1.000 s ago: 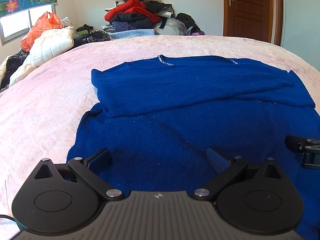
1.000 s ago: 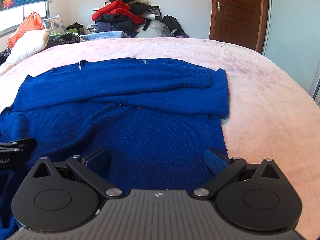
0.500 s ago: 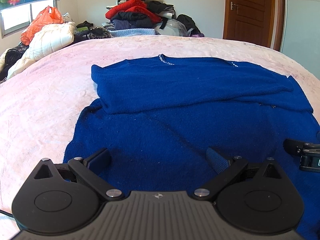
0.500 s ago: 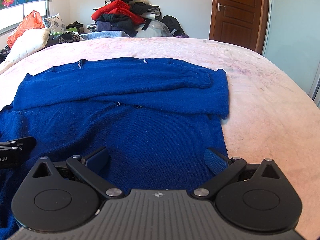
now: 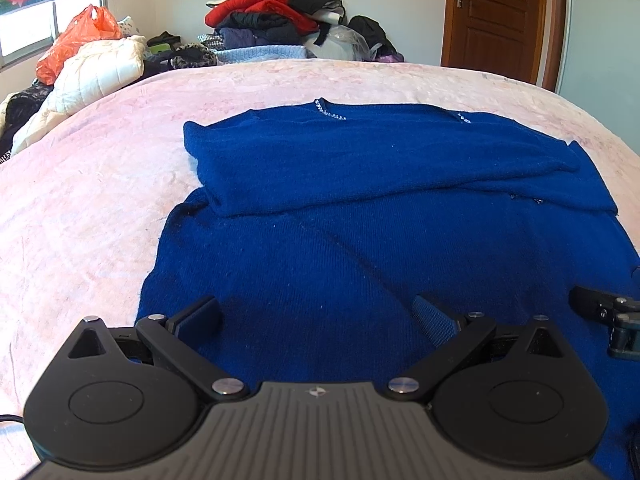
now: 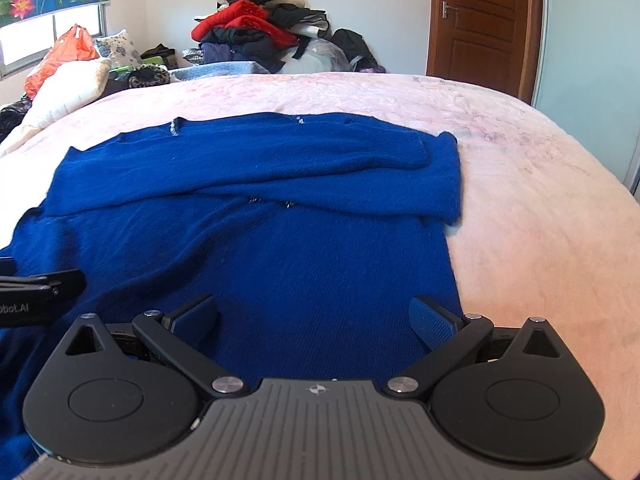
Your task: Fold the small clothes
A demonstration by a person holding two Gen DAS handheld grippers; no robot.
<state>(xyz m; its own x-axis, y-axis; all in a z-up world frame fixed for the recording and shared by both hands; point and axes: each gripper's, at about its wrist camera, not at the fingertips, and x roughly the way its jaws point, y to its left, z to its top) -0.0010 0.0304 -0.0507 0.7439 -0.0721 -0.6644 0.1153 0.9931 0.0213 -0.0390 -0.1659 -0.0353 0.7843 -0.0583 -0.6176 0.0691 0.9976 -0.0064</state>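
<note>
A dark blue knit sweater (image 5: 380, 216) lies spread on the pink bed cover (image 5: 80, 208), its sleeves folded across the chest in a band near the collar. My left gripper (image 5: 316, 316) is open over the sweater's lower left part, nothing between its fingers. In the right wrist view the same sweater (image 6: 280, 232) fills the middle, and my right gripper (image 6: 314, 316) is open above its lower right part, near the hem's right edge. The right gripper's tip (image 5: 604, 316) shows at the left wrist view's right edge; the left gripper's tip (image 6: 40, 284) shows at the other view's left edge.
A heap of red, black and grey clothes (image 5: 280, 16) is piled beyond the bed's far edge. A white quilted jacket (image 5: 88, 76) and an orange plastic bag (image 5: 76, 40) lie at the far left. A brown wooden door (image 6: 480, 24) stands at the back right. Bare pink cover (image 6: 540, 220) lies right of the sweater.
Both views have shifted slightly; the sweater sits a little lower and closer in the frames. Both grippers stay open and the sweater has not been moved.
</note>
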